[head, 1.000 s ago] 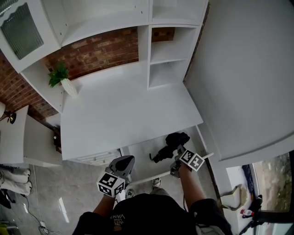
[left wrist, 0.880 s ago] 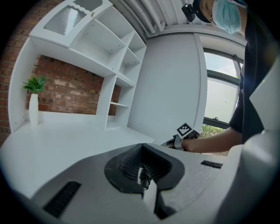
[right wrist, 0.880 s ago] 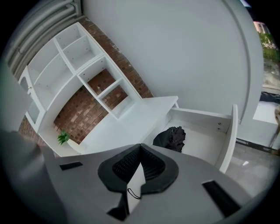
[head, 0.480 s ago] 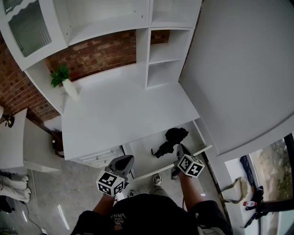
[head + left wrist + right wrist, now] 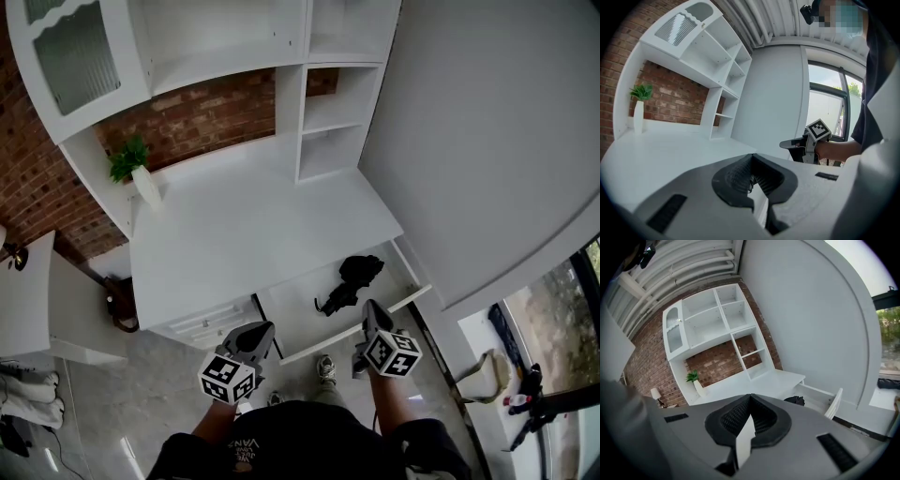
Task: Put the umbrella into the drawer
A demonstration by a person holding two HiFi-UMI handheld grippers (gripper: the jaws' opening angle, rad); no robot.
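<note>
With the umbrella [image 5: 349,284] lying in the open drawer [image 5: 292,317], my left tongs [image 5: 255,335] and right tongs [image 5: 372,316] hang closed and empty, so I reckon pushing it shut comes next.

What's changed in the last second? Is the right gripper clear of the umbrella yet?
The right gripper, jaws shut and empty, has drawn back toward the person, clear of the umbrella. The umbrella lies free in the drawer, where it was. The drawer is still open, and the left gripper is still near its front.
</note>
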